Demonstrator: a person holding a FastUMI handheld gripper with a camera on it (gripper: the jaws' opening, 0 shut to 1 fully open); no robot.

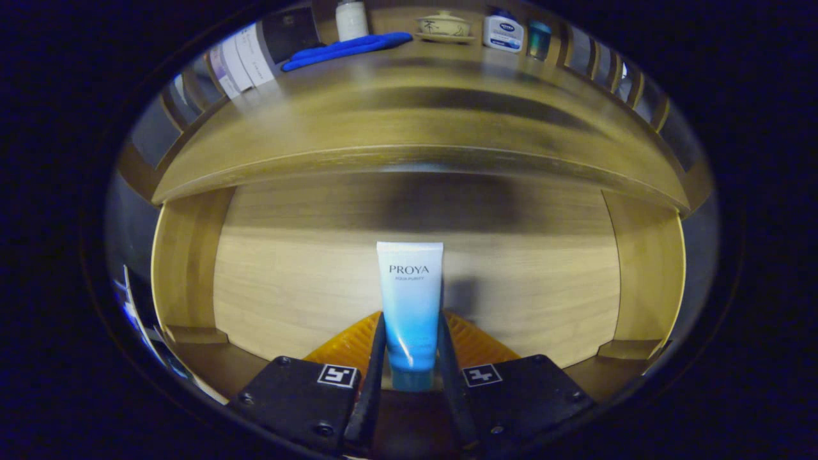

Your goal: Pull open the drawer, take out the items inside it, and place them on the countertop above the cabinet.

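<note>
Gripper view: gripper [410,358] clenching tube [409,306] inside open drawer [192,268]; countertop [409,121] lying at 12 o'clock.

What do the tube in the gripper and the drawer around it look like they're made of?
The tube, clamped in the gripper, looks like soft plastic with a satin finish: smooth white-to-blue skin with a faint sheen. The drawer looks like light wood or wood veneer, matte, with visible grain lines.
</note>
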